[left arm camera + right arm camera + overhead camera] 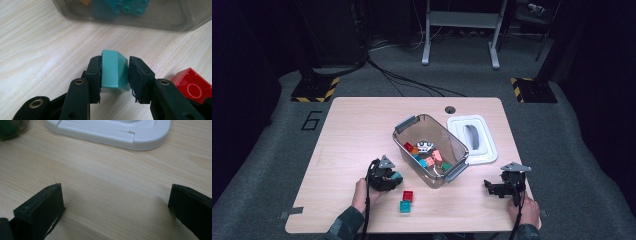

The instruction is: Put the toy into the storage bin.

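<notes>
My left gripper [115, 65] is shut on a teal slope-topped brick [113, 75], with both pads pressed to its sides just above the wooden table [37, 50]. In the high view the left gripper [393, 177] sits near the front left, with the teal brick [397, 176] at its tip, pointing toward the bin. A red brick [193, 85] lies studs-down just to its right. My right gripper [116, 205] stands open over bare wood with nothing between its jaws; it shows at the front right [494, 189].
A clear plastic bin [450, 140] with grey handles holds several coloured bricks at the table's middle. Its white lid [472, 140] lies to its right, also ahead of the right gripper [107, 132]. A red brick [408, 196] and another teal brick [405, 206] lie near the front edge.
</notes>
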Available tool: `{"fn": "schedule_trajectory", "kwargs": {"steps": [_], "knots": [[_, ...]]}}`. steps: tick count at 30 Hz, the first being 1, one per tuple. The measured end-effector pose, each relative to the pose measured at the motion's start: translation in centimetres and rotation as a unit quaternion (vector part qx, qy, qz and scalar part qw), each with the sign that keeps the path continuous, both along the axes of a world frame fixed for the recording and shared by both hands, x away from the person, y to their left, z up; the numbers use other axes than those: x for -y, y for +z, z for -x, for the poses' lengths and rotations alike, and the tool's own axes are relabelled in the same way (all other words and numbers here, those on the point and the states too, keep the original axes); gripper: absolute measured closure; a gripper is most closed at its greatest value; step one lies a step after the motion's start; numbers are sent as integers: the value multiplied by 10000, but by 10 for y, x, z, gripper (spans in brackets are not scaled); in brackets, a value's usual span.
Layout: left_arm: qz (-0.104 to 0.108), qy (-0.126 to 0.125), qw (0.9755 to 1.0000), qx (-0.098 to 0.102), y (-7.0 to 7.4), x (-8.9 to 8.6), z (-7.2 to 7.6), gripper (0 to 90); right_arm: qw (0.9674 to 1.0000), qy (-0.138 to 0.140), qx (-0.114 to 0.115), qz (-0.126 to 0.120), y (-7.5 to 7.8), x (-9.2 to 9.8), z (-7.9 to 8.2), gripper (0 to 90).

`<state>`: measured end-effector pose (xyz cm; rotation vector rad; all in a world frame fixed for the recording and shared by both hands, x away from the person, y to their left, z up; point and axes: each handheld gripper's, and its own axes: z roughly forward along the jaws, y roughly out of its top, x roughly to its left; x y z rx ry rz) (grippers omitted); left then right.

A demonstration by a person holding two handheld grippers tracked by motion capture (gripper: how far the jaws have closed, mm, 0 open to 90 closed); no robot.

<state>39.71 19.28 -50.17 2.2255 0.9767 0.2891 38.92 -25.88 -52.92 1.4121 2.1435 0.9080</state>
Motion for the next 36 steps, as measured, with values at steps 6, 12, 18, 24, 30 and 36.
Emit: {"fn": "schedule_trajectory", "kwargs": {"steps": [6,12,18,24,30,36], "knots": [[100,46,9999,61,9,-8,1,636,10000,1,0,1,0,0,0,0],[282,122,9994,144,22,-16,1,635,10000,1,0,0,0,0,0,0],[314,95,9992,240,39,-22,1,635,10000,1,0,0,0,0,0,0],[329,55,9987,392,59,-25,2,636,10000,0,1,-1,0,0,0,0],[346,58,9983,463,74,-25,0,635,10000,-1,0,0,0,0,0,0],[356,25,9975,609,90,-24,-1,635,10000,-1,-1,-1,0,0,0,0]]}}
